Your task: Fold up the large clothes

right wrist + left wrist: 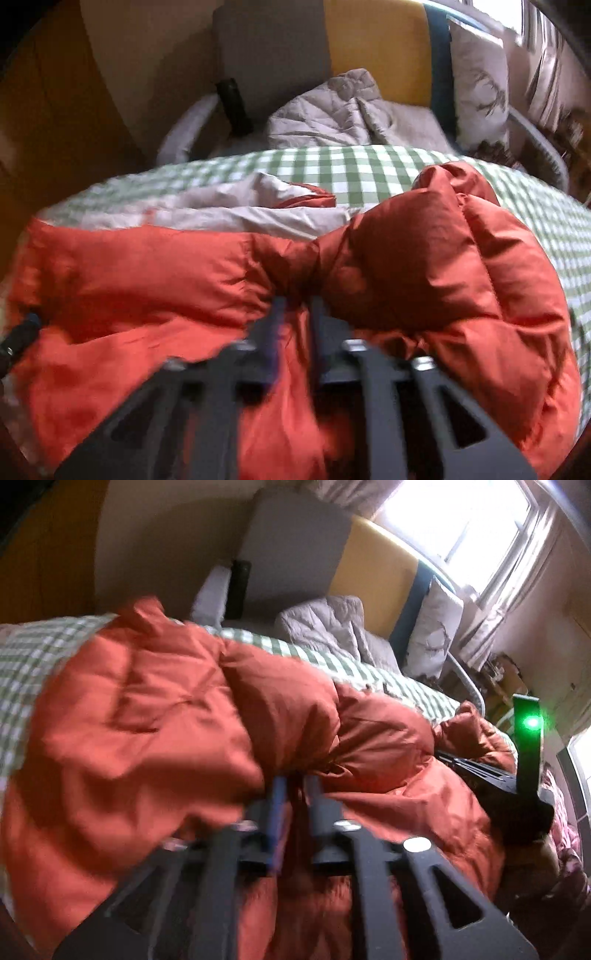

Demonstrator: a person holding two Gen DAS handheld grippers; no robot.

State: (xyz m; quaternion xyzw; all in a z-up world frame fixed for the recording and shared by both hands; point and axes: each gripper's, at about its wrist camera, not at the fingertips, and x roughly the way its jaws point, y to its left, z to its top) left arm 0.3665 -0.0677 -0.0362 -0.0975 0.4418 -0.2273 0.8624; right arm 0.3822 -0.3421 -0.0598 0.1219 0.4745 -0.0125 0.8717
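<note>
Both tools look alike: the left gripper (295, 786) and right gripper (297, 308) have black cut-out frames, silver screws and dark, narrow fingers (277, 797) (blue-edged on the left).

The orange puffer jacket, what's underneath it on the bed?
Under the orange puffer jacket lies the green checked bedsheet, showing beyond and beside it. A pale lining shows at its far edge. Whatever sits directly beneath the bulk is covered.
</note>
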